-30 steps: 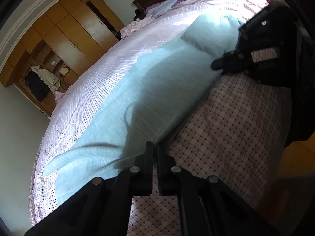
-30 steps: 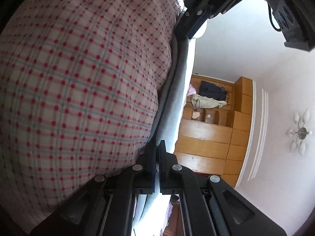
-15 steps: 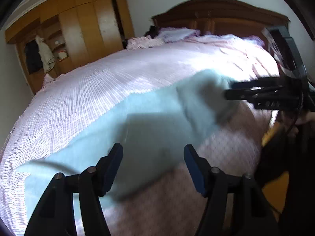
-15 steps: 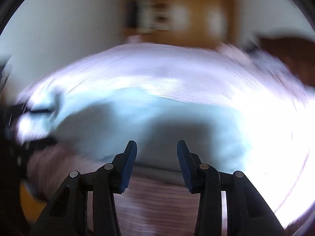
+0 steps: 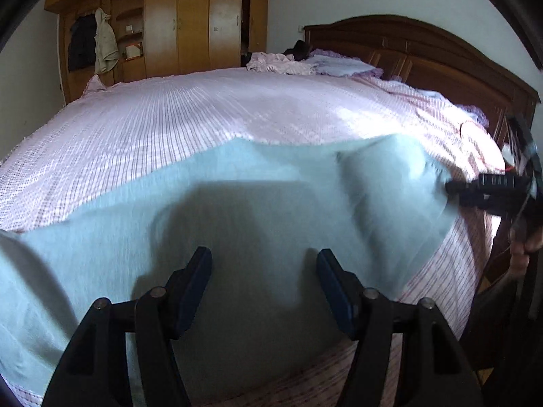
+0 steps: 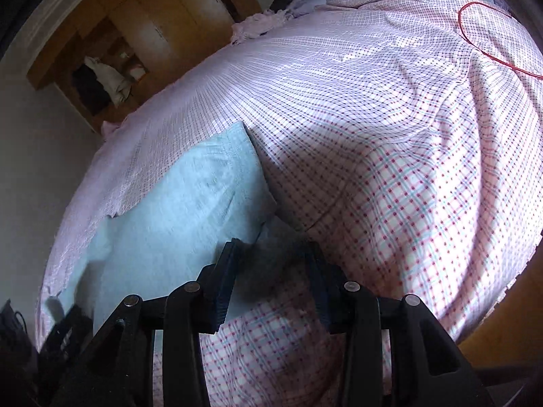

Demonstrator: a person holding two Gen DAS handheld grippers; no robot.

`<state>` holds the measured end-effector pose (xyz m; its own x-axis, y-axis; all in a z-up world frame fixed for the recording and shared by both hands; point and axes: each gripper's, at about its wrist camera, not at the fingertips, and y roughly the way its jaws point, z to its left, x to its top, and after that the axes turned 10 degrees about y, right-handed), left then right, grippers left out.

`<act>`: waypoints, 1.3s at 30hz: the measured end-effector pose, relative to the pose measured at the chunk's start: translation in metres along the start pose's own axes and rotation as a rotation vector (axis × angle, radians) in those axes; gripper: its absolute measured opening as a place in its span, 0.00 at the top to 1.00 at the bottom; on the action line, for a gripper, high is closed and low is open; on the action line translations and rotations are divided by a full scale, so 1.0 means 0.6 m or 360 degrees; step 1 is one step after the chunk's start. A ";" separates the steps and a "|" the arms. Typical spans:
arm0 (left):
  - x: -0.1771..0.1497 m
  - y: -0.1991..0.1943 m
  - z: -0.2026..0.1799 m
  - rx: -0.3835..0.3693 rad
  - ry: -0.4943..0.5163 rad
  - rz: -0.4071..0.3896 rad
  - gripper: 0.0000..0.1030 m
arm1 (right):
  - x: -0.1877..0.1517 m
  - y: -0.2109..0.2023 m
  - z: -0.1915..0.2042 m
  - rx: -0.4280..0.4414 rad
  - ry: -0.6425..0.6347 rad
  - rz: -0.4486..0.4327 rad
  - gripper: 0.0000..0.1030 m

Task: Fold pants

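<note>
**A:** Left wrist view had the bed (image 5: 210, 115) filling nearly everything, pink checked sheet all over; wooden wardrobe (image 5: 190, 23) behind it; what about the pants?

**B:** pants (image 5: 258, 210) lay flat across the near side of the bed, pale blue, waistband end toward the headboard (image 5: 424, 51); left gripper (image 5: 264, 281) hung over them, fingers spread wide, nothing pinched; right gripper (image 6: 271, 278) sat at the waist corner, jaws partly apart, not clamping the cloth; a red cord (image 6: 475, 37) lay further up the sheet.
</note>
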<state>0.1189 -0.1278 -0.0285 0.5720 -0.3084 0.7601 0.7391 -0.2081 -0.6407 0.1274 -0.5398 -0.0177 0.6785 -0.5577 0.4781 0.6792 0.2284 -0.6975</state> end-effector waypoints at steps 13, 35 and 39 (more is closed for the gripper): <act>-0.002 -0.007 -0.006 0.0009 0.0023 -0.0001 0.34 | -0.019 0.003 0.008 0.0043 -0.0040 -0.0021 0.68; -0.003 -0.045 0.021 0.0061 0.0057 0.0020 0.34 | -0.014 -0.029 -0.031 -0.0098 -0.0016 -0.0053 0.96; -0.015 -0.061 0.024 0.0065 0.0069 0.0032 0.34 | -0.013 -0.035 -0.036 -0.0130 0.0016 -0.0070 0.82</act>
<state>0.0919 -0.1042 -0.0104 0.5717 -0.3523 0.7410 0.7420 -0.1636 -0.6502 0.1018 -0.5574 -0.0180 0.6453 -0.5737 0.5044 0.6831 0.1376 -0.7173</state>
